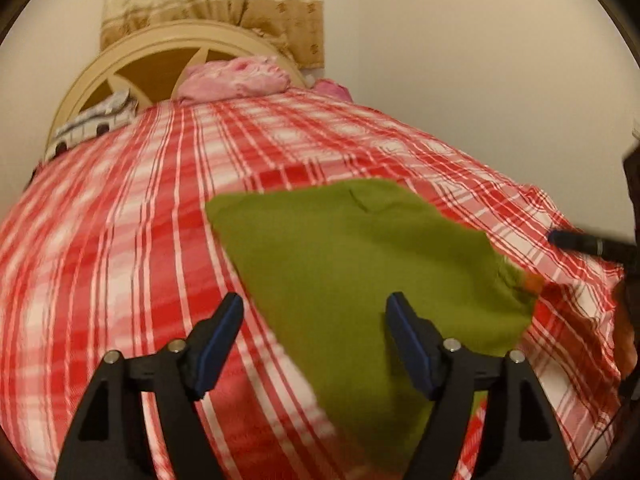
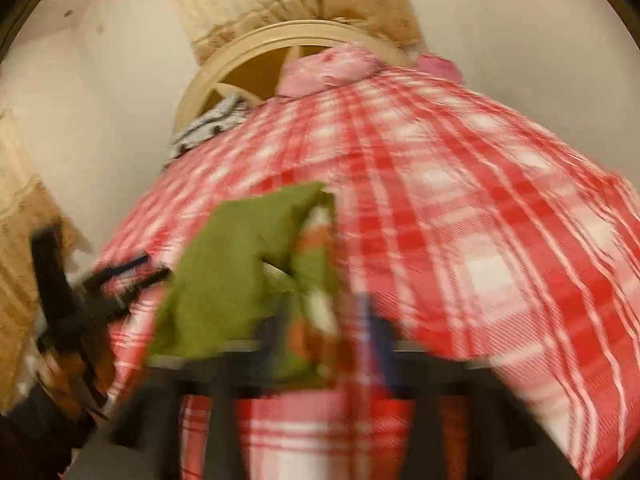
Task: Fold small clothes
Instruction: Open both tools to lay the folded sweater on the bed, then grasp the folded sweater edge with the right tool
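A green garment (image 1: 360, 260) lies flat on the red-and-white checked bedsheet (image 1: 120, 220), with an orange patch at its right corner. My left gripper (image 1: 316, 320) hovers over the garment's near left edge with its blue-padded fingers (image 1: 224, 336) wide apart and not pressing the cloth. The right wrist view is blurred. There the green garment (image 2: 224, 272) is bunched up, and its orange-and-white part sits between the spread fingers of my right gripper (image 2: 324, 336). A hand (image 2: 52, 372) holds the left gripper (image 2: 120, 276) at the left. A tip of the right gripper (image 1: 580, 242) shows at the right edge.
A pink bundle (image 1: 236, 78) and a white patterned cloth (image 1: 92, 124) lie at the head of the bed against a cream arched headboard (image 1: 160, 48). A beige curtain (image 1: 212, 0) hangs behind it. The bed's edge falls away at the right (image 1: 592, 320).
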